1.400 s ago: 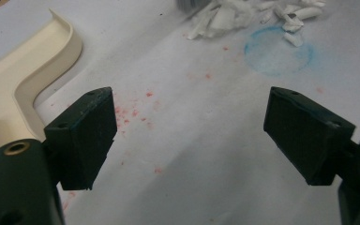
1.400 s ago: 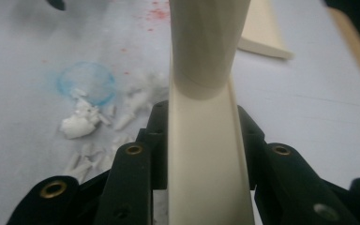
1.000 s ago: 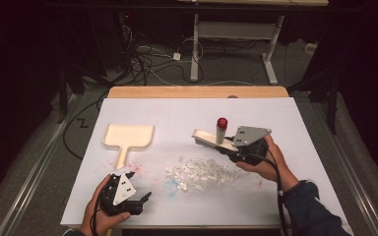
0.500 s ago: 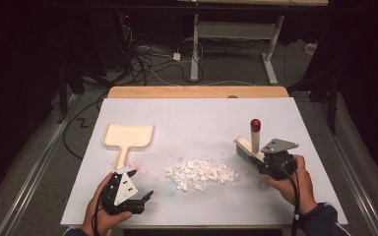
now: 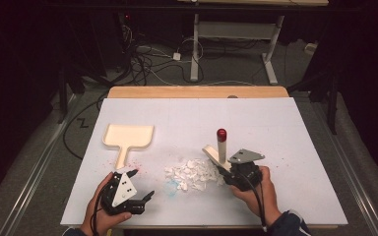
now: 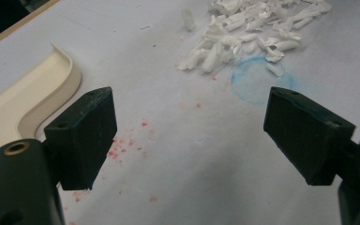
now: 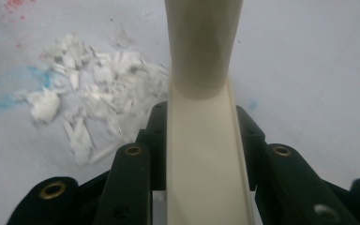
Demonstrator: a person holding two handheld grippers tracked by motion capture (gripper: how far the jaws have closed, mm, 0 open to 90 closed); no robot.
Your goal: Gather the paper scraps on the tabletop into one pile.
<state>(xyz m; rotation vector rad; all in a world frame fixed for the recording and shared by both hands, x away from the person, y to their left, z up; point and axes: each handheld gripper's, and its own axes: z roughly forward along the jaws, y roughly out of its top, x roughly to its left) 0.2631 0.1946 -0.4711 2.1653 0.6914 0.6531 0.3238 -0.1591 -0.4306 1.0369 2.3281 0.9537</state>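
Brush (image 5: pixel 218 149) is what the right gripper (image 5: pixel 229 173) holds: a cream-coloured hand brush with a round handle that ends in a red tip (image 5: pixel 221 133). Its handle stands almost upright in the high view, so the long axis goes from the gripper up toward the red tip, with only a small lean. The flat cream head of the brush sits low, at the right edge of the pile of white scraps (image 5: pixel 193 174), and from above I cannot tell if it touches the white surface (image 5: pixel 285 128). In the right gripper view, the cream body (image 7: pixel 206 159) runs straight up the middle of the picture between the two black jaws, which are closed on both of its sides, and the round handle (image 7: pixel 201 42) continues away from the camera. The scraps (image 7: pixel 93 112) lie to the left of the brush in that view, partly over a faint blue ring mark. The left gripper (image 5: pixel 140 184) rests low near the front left of the surface, its jaws wide apart with nothing between them. In the left gripper view, bare surface with small red specks (image 6: pixel 136 140) lies between its jaws. The cream dustpan (image 5: pixel 128 137) lies flat just beyond the left gripper, with its short handle pointing toward the person and its open mouth pointing away.
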